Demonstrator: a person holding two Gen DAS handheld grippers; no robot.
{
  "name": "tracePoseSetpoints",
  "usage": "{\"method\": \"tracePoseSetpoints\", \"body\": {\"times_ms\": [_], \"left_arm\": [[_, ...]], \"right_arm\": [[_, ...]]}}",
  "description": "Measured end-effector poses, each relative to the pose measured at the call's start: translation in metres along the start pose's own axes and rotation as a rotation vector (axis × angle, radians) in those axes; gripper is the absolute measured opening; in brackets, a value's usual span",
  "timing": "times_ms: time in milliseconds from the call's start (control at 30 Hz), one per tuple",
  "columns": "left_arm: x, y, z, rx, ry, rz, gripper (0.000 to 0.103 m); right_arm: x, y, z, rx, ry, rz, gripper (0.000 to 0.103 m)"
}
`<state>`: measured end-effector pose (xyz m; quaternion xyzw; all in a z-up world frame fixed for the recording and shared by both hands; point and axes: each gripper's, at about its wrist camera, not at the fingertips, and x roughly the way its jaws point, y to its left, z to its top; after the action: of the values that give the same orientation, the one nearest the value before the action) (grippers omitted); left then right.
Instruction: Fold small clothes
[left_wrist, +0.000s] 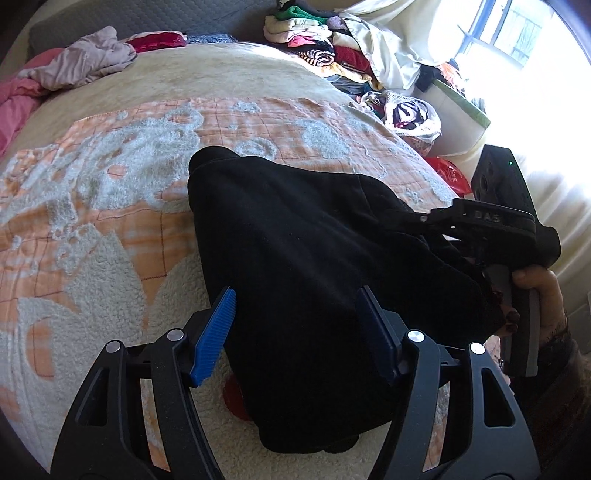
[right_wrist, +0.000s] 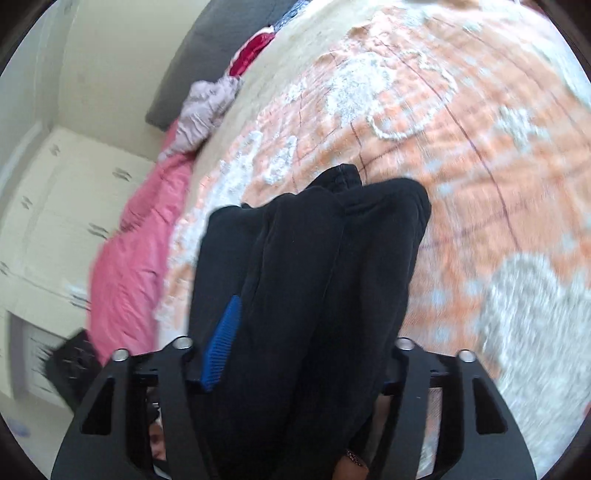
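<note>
Now one black garment: left gripper apart, right gripper clamped on it.

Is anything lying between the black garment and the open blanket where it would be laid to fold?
Nothing visible. The black garment hangs over bare blanket. The clothes pile and pink bedding sit off at the bed's far edges.
</note>
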<state>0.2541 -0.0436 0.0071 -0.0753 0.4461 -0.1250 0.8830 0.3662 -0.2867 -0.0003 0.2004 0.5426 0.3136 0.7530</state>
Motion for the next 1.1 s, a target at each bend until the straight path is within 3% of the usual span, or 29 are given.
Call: {"method": "tracePoseSetpoints", "body": {"times_ms": [33,133,367,467,567,733,767,800,900,1000,1067,1100], "left_arm": [[0.0,0.001,0.0,0.0,-0.002,0.0,0.058],[-0.004,0.007,0.0,-0.008,-0.013,-0.008,0.058],[-0.031,0.022,0.003,-0.053,-0.08,0.023,0.058],[-0.028,0.023,0.005,-0.053,-0.058,0.029,0.058],[-0.015,0.018,0.005,-0.027,-0.023,0.041,0.058],[0.004,0.002,-0.002,0.011,0.002,0.054,0.061],[0.004,-0.002,-0.004,0.024,0.0,0.061,0.062],[0.004,-0.005,-0.005,0.03,-0.004,0.066,0.064],[0.004,-0.012,-0.007,0.057,-0.006,0.079,0.065],[0.004,-0.014,-0.009,0.071,-0.007,0.088,0.065],[0.004,-0.013,-0.009,0.064,-0.011,0.088,0.065],[0.003,-0.011,-0.01,0.058,-0.017,0.083,0.065]], "right_arm": [[0.0,0.009,0.0,-0.056,0.004,-0.05,0.028],[-0.011,0.046,-0.014,-0.215,-0.032,-0.112,0.017],[-0.012,0.101,0.008,-0.315,-0.124,0.16,0.015],[0.012,0.089,0.019,-0.29,-0.071,0.131,0.015],[0.028,0.061,0.017,-0.26,-0.029,0.009,0.015],[0.023,0.025,0.006,-0.202,-0.04,0.04,0.015],[0.024,0.022,0.005,-0.201,-0.039,0.031,0.016],[0.024,0.018,0.003,-0.198,-0.042,-0.015,0.023],[0.011,0.011,-0.003,-0.181,-0.066,-0.018,0.028],[-0.016,0.011,-0.013,-0.186,-0.159,-0.126,0.05],[-0.036,0.014,-0.02,-0.186,-0.207,-0.156,0.05],[-0.044,0.019,-0.024,-0.184,-0.215,-0.13,0.05]]}}
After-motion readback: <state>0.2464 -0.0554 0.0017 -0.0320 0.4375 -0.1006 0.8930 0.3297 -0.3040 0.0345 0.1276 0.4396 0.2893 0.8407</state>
